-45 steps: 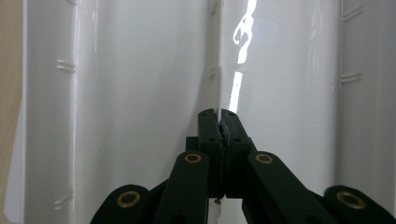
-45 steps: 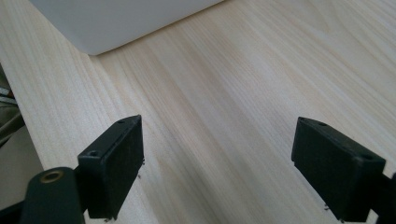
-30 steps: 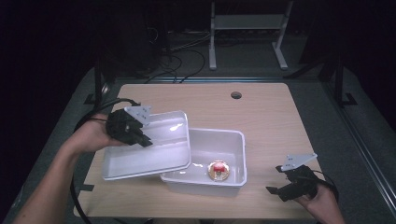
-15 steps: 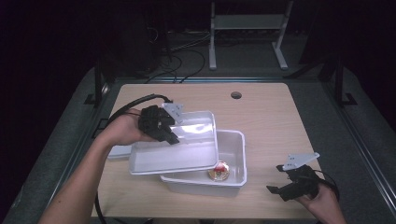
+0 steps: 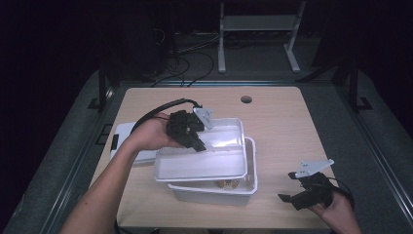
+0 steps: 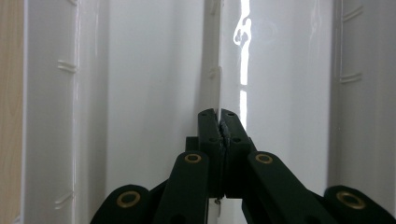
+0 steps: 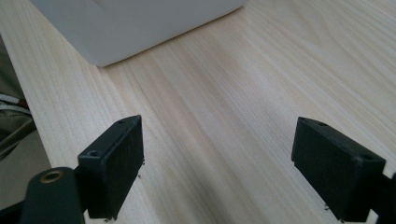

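A white plastic bin (image 5: 246, 195) stands on the table's front middle. A small reddish-tan item (image 5: 229, 184) lies inside it, mostly hidden. Just above the bin hangs a shallow white tray (image 5: 209, 163) that covers most of it, offset a little to the left. My left gripper (image 5: 197, 144) is shut on the tray's far left rim; in the left gripper view the jaws (image 6: 219, 114) pinch a thin white wall. My right gripper (image 5: 297, 192) hovers low near the table's front right corner, open with nothing between its fingers (image 7: 114, 165). The bin's corner (image 7: 140, 28) lies ahead of it.
A flat white piece (image 5: 127, 141) with a black clip lies at the table's left edge, partly behind the left hand. A round cable hole (image 5: 246, 99) is in the far middle of the table. Cables and a metal stand (image 5: 255, 29) are on the floor beyond.
My left gripper has carried the white tray to the right, from the table's left side to over the bin, covering the small item. The right gripper has stayed put.
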Tool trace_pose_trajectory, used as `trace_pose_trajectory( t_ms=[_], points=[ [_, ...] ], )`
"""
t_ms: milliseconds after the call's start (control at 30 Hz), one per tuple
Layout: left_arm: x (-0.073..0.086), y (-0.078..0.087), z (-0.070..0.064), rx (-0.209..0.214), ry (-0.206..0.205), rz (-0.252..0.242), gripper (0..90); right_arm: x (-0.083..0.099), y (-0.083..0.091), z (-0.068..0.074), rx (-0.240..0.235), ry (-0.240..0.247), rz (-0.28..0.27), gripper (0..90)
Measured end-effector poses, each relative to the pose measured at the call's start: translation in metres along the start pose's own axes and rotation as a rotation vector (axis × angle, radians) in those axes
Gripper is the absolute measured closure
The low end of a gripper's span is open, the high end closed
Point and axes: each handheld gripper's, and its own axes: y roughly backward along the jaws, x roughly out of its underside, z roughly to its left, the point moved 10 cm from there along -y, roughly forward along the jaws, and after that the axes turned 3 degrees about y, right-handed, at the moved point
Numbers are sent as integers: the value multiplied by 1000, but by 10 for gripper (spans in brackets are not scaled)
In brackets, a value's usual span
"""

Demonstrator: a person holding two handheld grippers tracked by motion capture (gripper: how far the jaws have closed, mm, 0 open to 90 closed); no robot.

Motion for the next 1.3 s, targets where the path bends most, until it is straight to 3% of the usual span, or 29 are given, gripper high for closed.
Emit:
trace_pose_trajectory(
  t_ms=[367,867,1300],
  points=[
    [-13,-17,1,15,-19,21,894,0,1,0,0,2,-4,163],
    [-16,-41,3,33,-39,82,894,1,3,-1,1,2,-14,162],
    [-12,-49,1,37,-56,122,894,1,4,-2,1,-3,-15,163]
  ],
)
